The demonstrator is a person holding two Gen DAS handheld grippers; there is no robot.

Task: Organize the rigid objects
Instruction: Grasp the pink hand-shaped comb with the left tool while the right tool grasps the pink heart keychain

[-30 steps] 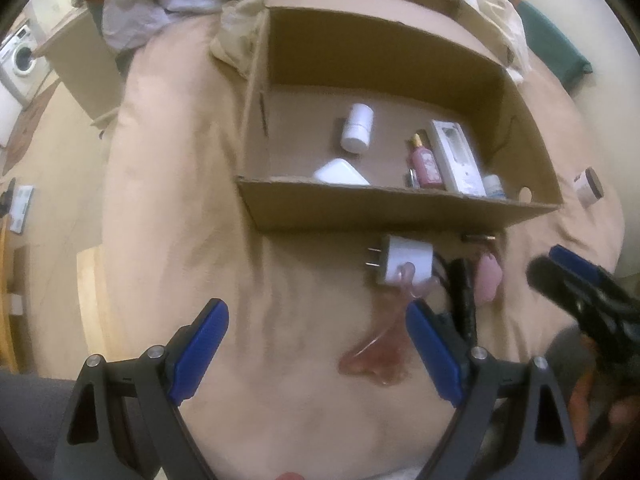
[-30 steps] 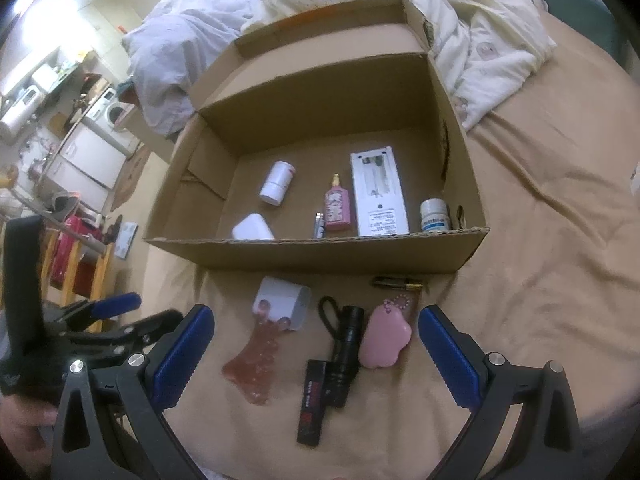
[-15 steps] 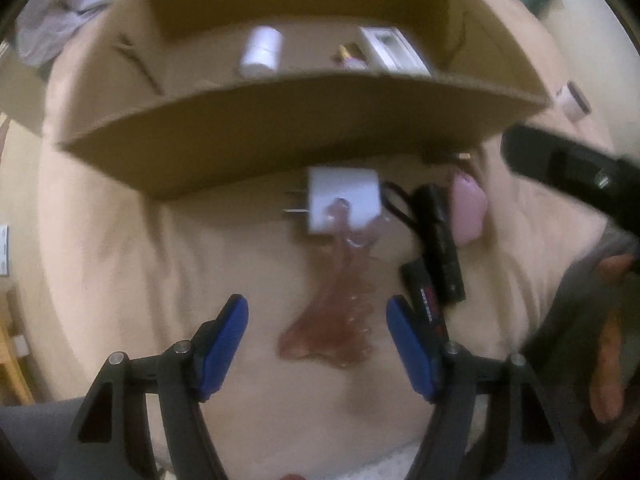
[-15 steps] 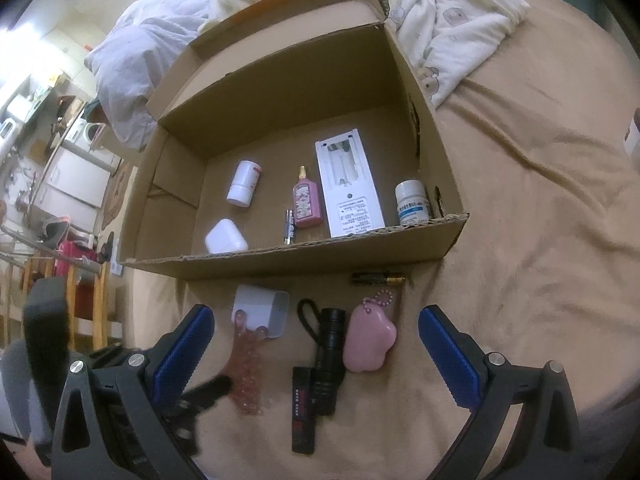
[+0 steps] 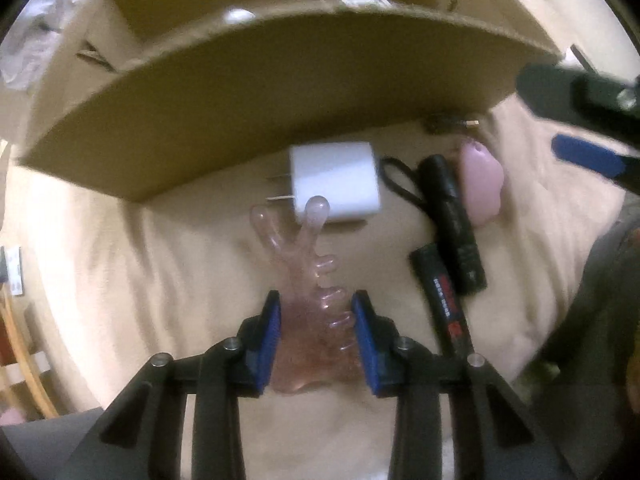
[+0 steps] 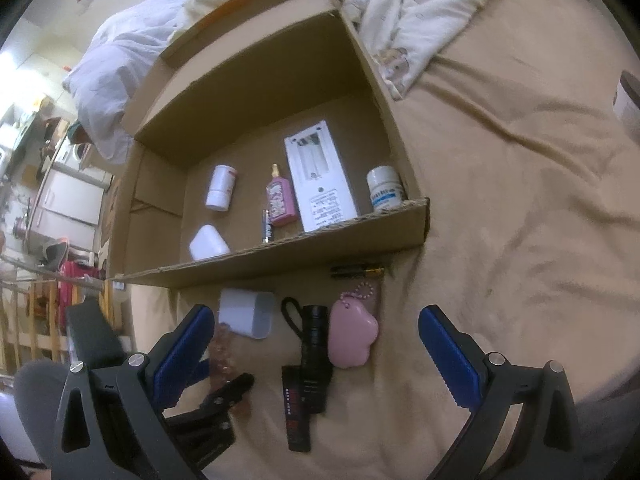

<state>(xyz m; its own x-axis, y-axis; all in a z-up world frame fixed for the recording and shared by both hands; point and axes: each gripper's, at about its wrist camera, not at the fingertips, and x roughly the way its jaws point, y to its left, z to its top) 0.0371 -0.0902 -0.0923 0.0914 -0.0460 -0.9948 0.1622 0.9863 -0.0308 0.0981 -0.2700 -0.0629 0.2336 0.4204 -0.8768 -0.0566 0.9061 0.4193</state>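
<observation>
My left gripper (image 5: 316, 320) is shut on a translucent pink massage tool (image 5: 308, 264) that lies on the tan bedspread, its forked end against a white charger plug (image 5: 334, 182). Beside them lie a black flashlight (image 5: 450, 216), a black-and-red stick (image 5: 448, 312) and a pink cloud keychain (image 5: 480, 182). My right gripper (image 6: 316, 344) is open and empty above the flashlight (image 6: 314, 344) and keychain (image 6: 352, 334). The left gripper's black body (image 6: 224, 396) and the pink tool (image 6: 224, 350) show in the right wrist view. The cardboard box (image 6: 288, 264) stands just behind.
The box holds a white bottle (image 6: 221, 187), a pink perfume bottle (image 6: 280, 200), a white flat pack (image 6: 320, 176), a small jar (image 6: 385, 188), a white case (image 6: 208, 242) and a battery (image 6: 266, 230). A dark battery (image 6: 356, 271) lies by the box front. Bedding (image 6: 408, 8) is piled behind.
My left gripper moved forward and down to the pink massage tool and closed on its wide end. The right gripper shifted slightly nearer the items and stayed open.
</observation>
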